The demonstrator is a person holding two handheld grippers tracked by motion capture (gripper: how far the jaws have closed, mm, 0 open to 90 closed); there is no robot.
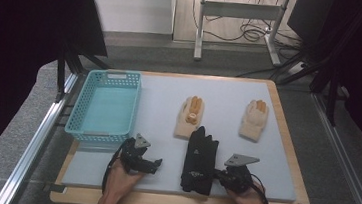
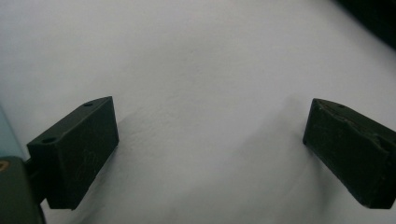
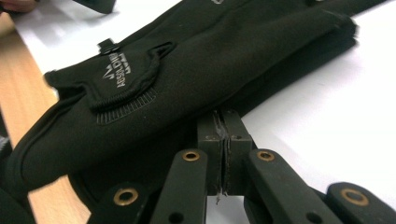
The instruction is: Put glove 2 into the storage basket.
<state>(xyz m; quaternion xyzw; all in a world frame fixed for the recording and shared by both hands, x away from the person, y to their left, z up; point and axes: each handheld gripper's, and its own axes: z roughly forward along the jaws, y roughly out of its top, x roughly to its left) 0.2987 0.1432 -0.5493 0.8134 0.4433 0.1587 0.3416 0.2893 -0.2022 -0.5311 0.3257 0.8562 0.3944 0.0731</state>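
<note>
A pair of black gloves (image 1: 199,159) lies stacked on the grey mat (image 1: 230,94), fingers pointing away from me. My right gripper (image 1: 216,174) comes in from the right at the cuff end. In the right gripper view its jaws are pressed together (image 3: 224,126), with their tips at the edge of the black glove (image 3: 187,79), pinching its near edge. My left gripper (image 1: 155,164) rests on the mat left of the gloves. Its jaws stand wide apart (image 2: 210,140) over bare mat, with nothing between them.
Two cream gloves with orange fingertips (image 1: 190,115) (image 1: 254,118) lie farther back on the mat. A light-blue plastic basket (image 1: 81,103) stands at the left. The wooden table edge (image 1: 286,137) frames the mat, and metal rails run along both sides.
</note>
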